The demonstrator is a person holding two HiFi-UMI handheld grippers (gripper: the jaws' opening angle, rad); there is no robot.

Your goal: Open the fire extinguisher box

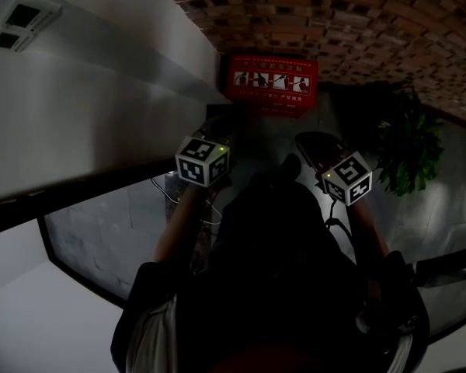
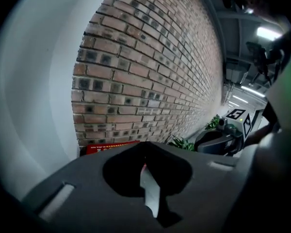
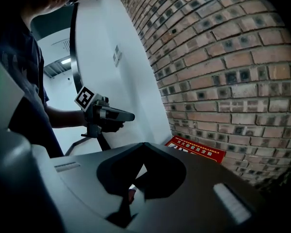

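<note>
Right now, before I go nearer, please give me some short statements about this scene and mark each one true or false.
1. The red box stands at the foot of the brick wall. True.
2. The left tongs grip the box. False: they are closed on nothing, away from it.
3. A green plant stands to the right of the box. True.
4. The right tongs are wide open. False: their tips meet, with nothing between them.
</note>
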